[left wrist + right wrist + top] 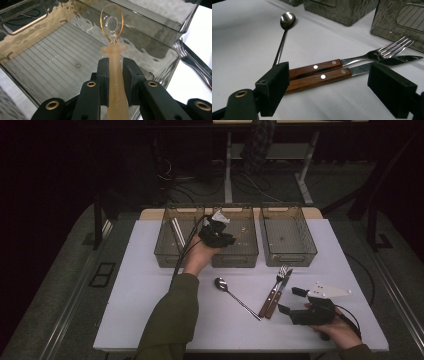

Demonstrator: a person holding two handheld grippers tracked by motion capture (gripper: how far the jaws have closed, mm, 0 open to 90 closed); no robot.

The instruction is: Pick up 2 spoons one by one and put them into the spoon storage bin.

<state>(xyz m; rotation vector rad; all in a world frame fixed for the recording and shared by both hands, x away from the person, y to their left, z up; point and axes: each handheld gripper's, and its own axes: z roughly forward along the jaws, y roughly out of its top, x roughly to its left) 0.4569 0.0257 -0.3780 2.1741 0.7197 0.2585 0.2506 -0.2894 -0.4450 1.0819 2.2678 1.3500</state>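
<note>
Spoon [111, 22], translucent amber plastic, likely light and slippery, clamped mid-handle by left gripper [115, 72] over middle bin [175, 53]; right gripper [329, 85] jaws apart, empty.

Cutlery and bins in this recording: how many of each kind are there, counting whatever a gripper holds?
Spoons: 2, a metal spoon on the table and a translucent orange spoon held by the left gripper over the middle bin
Forks: 1, wooden-handled fork
Knives: 1, wooden-handled knife
Bins: 3, clear bins
Total: 7
</note>
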